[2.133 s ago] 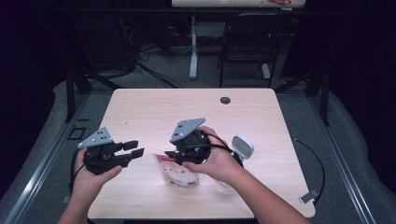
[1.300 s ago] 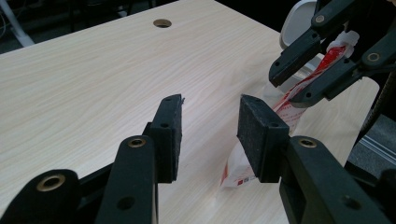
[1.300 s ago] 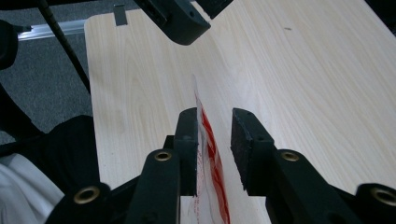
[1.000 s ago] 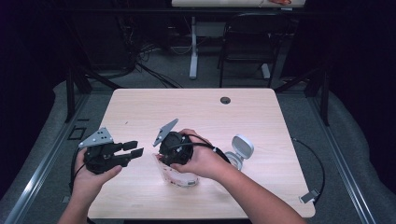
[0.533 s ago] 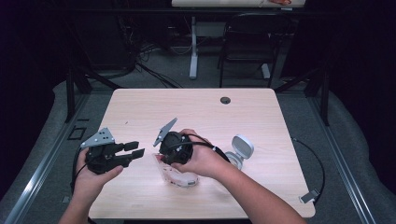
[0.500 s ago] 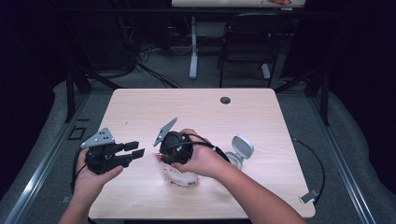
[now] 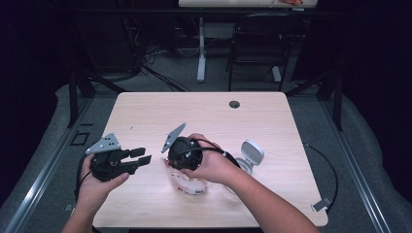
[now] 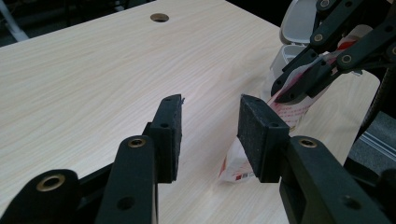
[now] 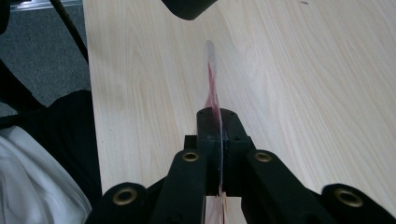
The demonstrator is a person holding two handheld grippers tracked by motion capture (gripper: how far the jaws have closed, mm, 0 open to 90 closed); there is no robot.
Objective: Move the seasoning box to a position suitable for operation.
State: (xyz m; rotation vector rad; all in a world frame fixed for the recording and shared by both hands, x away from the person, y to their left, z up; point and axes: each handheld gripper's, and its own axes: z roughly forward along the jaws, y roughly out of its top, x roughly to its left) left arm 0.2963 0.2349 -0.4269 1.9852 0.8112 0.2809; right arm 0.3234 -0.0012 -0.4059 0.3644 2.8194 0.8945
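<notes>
From above, the person's right gripper (image 7: 180,154) sits at the near middle of the wooden table (image 7: 272,126), tipped down onto a clear plastic packet with red print (image 7: 188,182) that rests on the tabletop just below it; its jaws have just been closing, with the packet's upper edge between them. The left gripper (image 7: 138,160) hovers just to the left of the packet, pointing toward it, close but apart. A small white lidded container (image 7: 251,154) stands just right of the right hand, its lid up. In the left gripper view, the two black pads (image 8: 261,133) stand apart with nothing between them; beyond them the packet (image 8: 285,109) rises from the table, and the other gripper (image 8: 306,77) is clamped on its top edge, the white container (image 8: 299,21) behind. In the right gripper view, the jaws are pressed together on the thin film of the packet (image 9: 211,93), which stands edge-on and runs forward over the wood (image 9: 303,70).
</notes>
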